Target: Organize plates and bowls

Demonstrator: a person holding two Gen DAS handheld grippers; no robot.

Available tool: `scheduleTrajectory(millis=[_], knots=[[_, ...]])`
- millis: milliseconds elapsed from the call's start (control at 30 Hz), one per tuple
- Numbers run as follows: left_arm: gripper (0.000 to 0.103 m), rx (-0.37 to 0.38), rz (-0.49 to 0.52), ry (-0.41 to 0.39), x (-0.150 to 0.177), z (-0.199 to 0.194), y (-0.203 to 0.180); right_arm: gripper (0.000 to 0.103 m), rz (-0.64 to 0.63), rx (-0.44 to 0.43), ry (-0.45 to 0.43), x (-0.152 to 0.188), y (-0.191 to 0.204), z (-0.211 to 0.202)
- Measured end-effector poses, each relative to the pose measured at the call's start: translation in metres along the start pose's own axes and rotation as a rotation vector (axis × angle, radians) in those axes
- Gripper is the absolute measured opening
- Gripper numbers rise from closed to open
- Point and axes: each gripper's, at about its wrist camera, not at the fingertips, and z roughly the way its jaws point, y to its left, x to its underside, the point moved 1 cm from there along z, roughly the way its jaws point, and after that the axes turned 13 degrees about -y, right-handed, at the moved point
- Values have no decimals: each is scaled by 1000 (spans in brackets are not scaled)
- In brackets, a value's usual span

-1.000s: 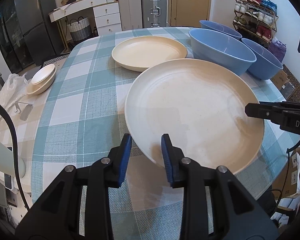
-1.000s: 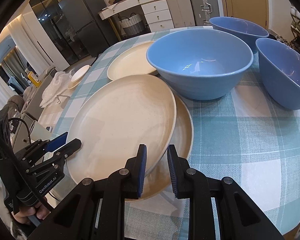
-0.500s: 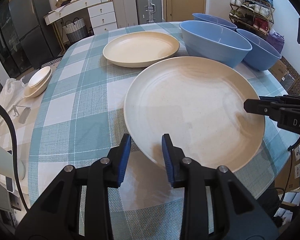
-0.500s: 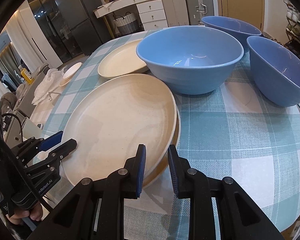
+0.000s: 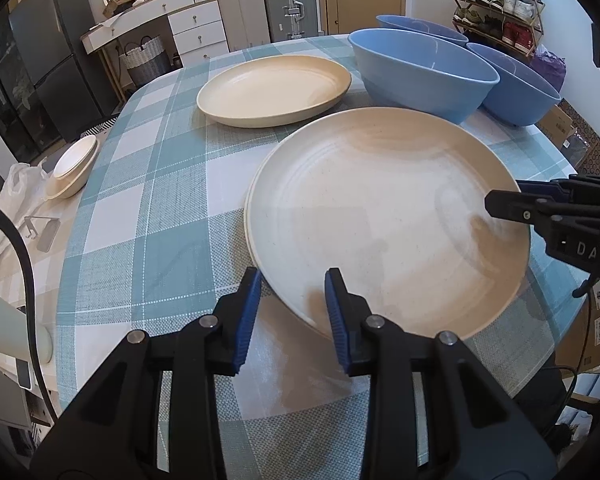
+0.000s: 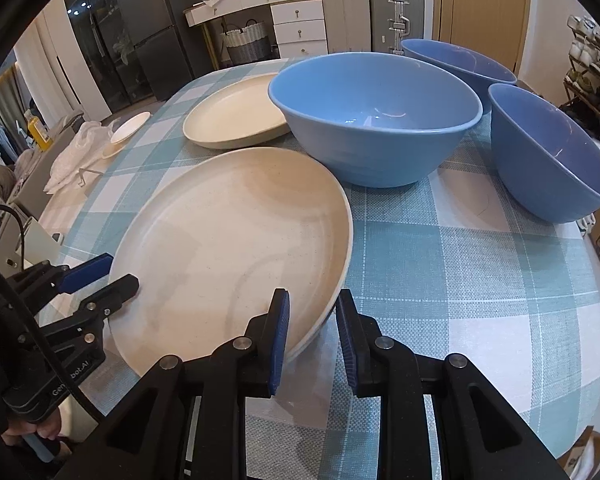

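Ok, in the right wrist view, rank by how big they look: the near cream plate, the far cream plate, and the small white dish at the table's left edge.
1. Near cream plate, though nearness inflates it.
2. Far cream plate.
3. Small white dish, clearly smallest.

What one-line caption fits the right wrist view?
Both grippers hold the top cream plate by opposite rims, stacked on another, beside three blue bowls.

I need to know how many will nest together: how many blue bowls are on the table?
3. The largest blue bowl stands just behind the big cream plate; a second bowl sits to its right near the table edge; a third bowl is behind them, partly hidden.
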Motion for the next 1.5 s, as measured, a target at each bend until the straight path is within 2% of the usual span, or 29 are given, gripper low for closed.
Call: scheduleTrajectory(millis=[300,500,600,633,667,733,800,933,1000,1033,1133,1400,1500], knots=[[32,19,-27,5,0,1,5,25,-8,2,-1,3,0,1],[49,47,-78,1,-1,1,14,25,-13,-15,3,2,-3,2],[64,64,-106,-20,-3,-2,19,25,-34,-6,-6,1,-2,1],[72,67,-115,-31,-4,-4,21,28,-40,-4,-11,0,-2,0],[73,69,-122,-40,-5,-7,22,32,-41,-8,-18,-2,-2,-2],[74,83,-142,-57,-8,-11,27,49,-37,-25,-37,-5,-2,-7],[77,92,-167,-68,-11,-15,32,58,-33,-48,-58,-9,-2,-13],[83,84,-191,-96,-15,-23,41,82,-45,-85,-115,-22,1,-30],[90,70,-199,-111,-18,-27,44,87,-66,-86,-144,-29,4,-39],[100,63,-205,-119,-19,-30,45,91,-78,-83,-154,-32,6,-43],[101,57,-220,-147,-24,-37,52,97,-96,-88,-181,-42,8,-52],[101,31,-259,-178,-38,-52,72,98,-108,-157,-230,-71,12,-74],[101,16,-277,-190,-45,-55,82,101,-126,-164,-252,-84,13,-81]])
